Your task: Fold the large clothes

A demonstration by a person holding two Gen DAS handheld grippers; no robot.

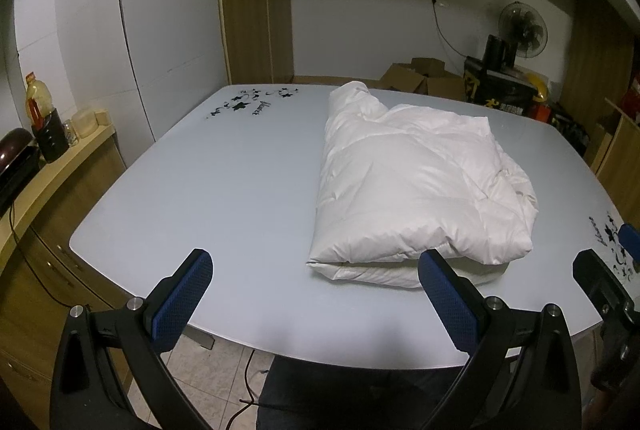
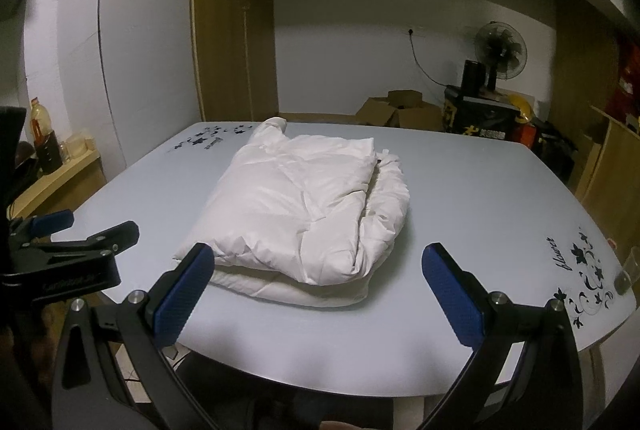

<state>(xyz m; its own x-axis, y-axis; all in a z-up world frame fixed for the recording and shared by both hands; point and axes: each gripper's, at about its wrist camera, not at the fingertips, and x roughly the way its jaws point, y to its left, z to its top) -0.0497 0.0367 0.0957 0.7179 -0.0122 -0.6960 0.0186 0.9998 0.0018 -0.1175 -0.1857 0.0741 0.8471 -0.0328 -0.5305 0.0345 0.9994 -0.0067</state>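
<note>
A white puffy jacket (image 1: 416,190) lies folded into a thick bundle on the pale blue table (image 1: 208,198), toward its right half and near the front edge – one sleeve end pokes out at the far side. The left claw (image 1: 316,294) hangs over the table's near edge, spread wide and empty. The right claw (image 2: 318,282) is likewise wide apart, holding nothing – just short of the bundle

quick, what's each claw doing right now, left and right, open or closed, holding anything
Left claw: open, holding nothing, short of the folded white jacket.
Right claw: open, holding nothing, at the table's near edge.
</note>
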